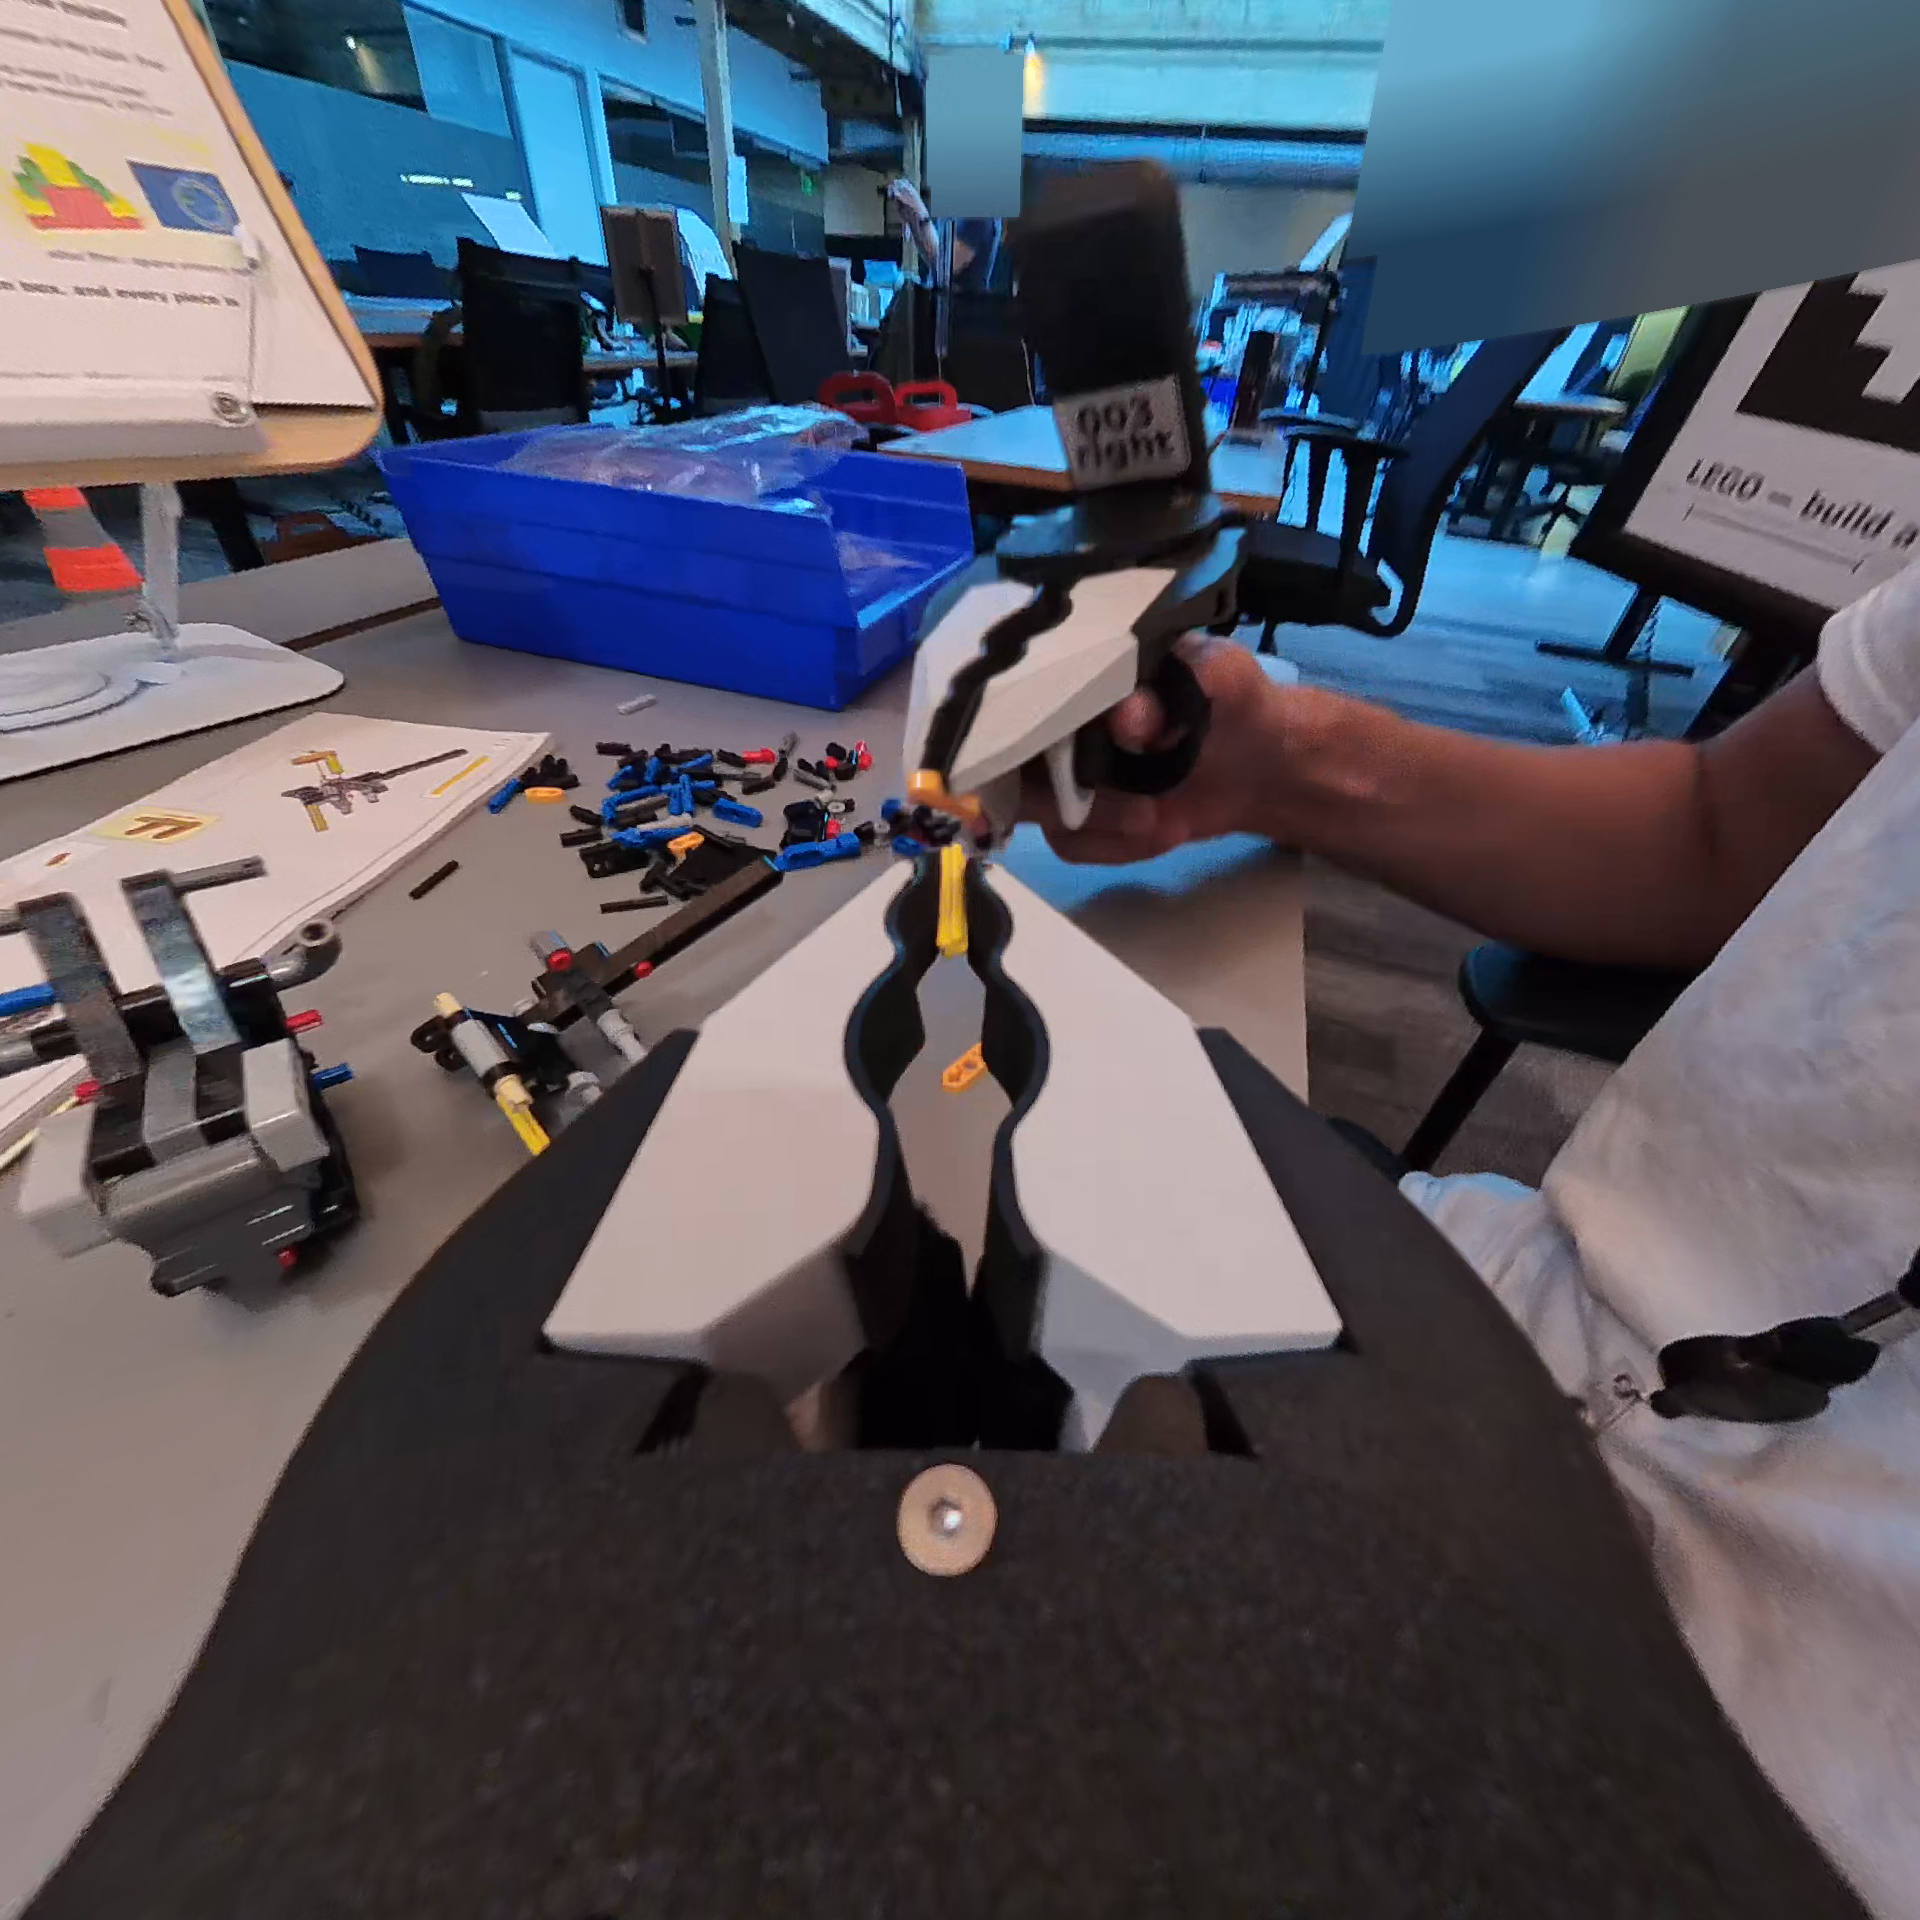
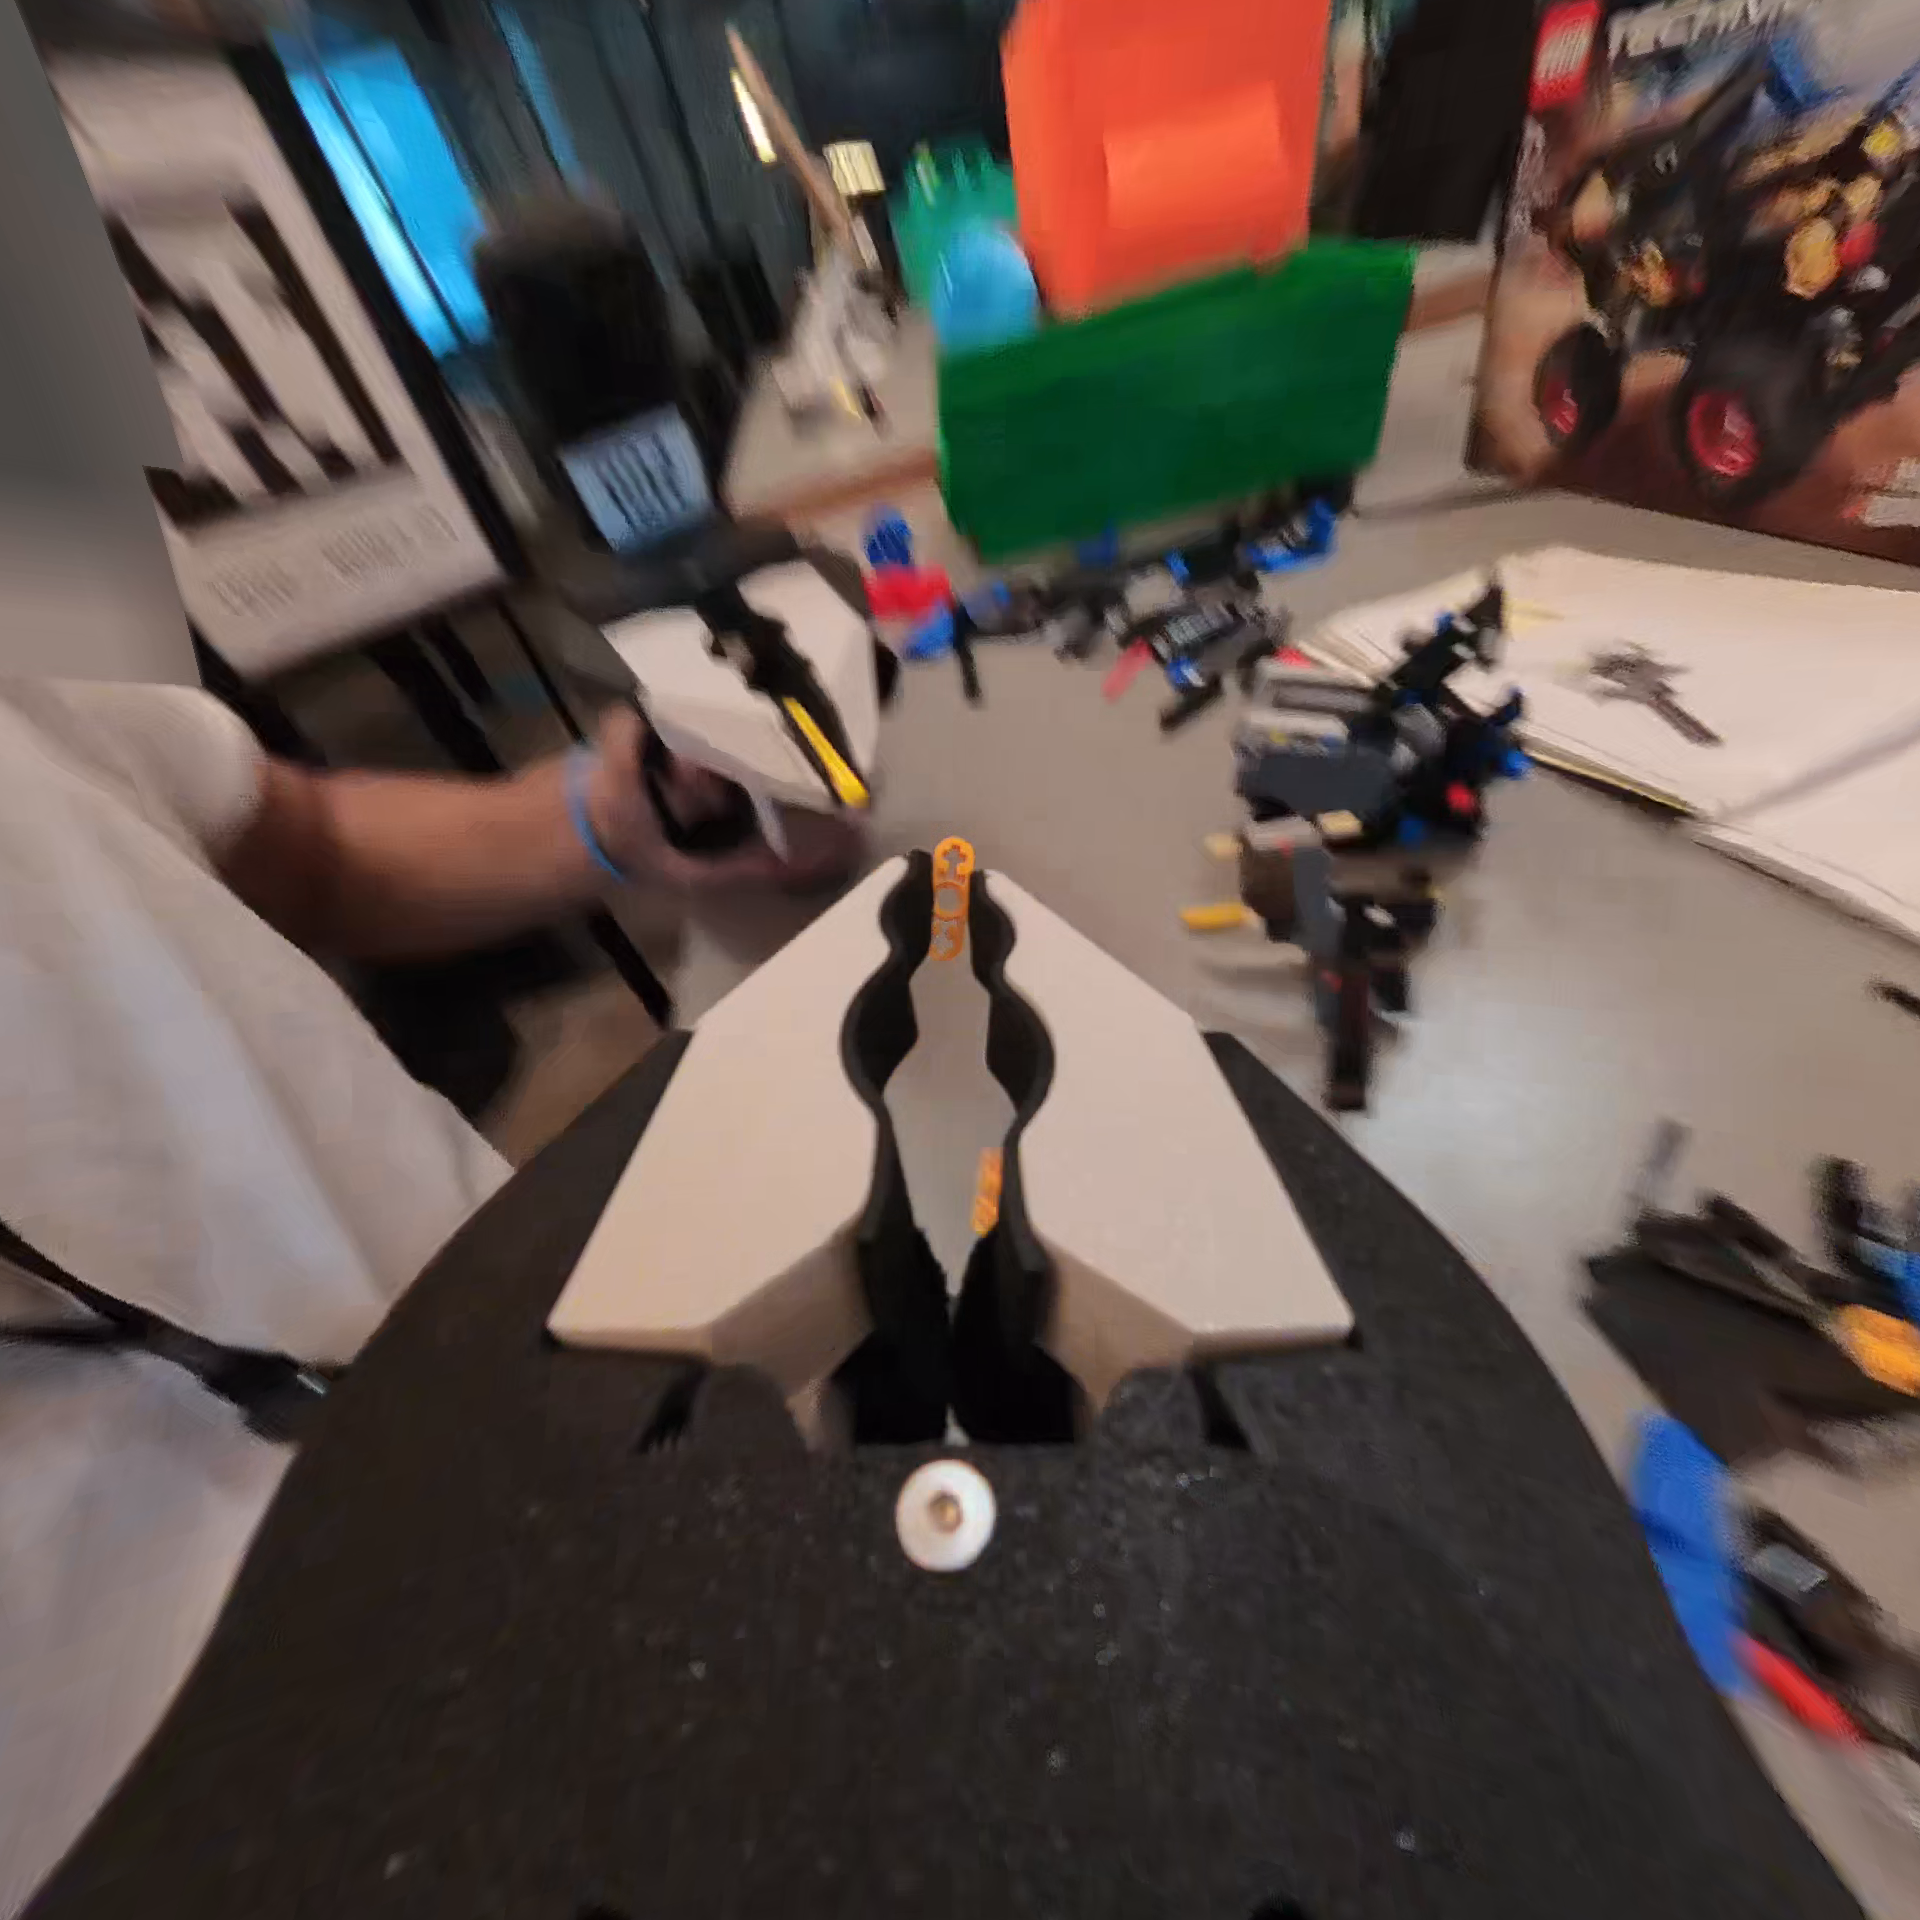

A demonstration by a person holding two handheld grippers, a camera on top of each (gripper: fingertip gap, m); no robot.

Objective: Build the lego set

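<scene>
While the left wrist view looks down along the left gripper (image 1: 951,883), its jaws are pressed together on a thin yellow rod (image 1: 951,914) that stands upright at the tips. Just beyond, the right gripper (image 1: 951,805), held by a hand (image 1: 1153,758), meets it tip to tip with a small orange piece (image 1: 935,787) pinched in its nearly closed jaws. Behind them a scatter of loose parts (image 1: 707,805) in black, blue and red lies on the grey table (image 1: 312,1455). An open instruction booklet (image 1: 281,810) lies at left, with a grey and black half-built model (image 1: 197,1081) resting partly on it and a smaller black assembly (image 1: 582,997) beside that. A blue bin (image 1: 675,592) stands farther back on the table, and a second orange piece (image 1: 964,1068) lies on the table under the jaws. From the right wrist view, which is blurred, the right gripper (image 2: 951,883) has its jaws nearly closed on the flat orange piece (image 2: 950,899), which stands upright with holes along it. The left gripper (image 2: 847,769) shows farther off at left, in a hand (image 2: 665,821), with the yellow rod (image 2: 826,753) between its jaws. The half-built model (image 2: 1382,758) sits to the right beside the booklet (image 2: 1714,675), loose parts (image 2: 1122,613) lie ahead, and a green box (image 2: 1164,395) and the set's picture box (image 2: 1714,260) stand at the back.
</scene>
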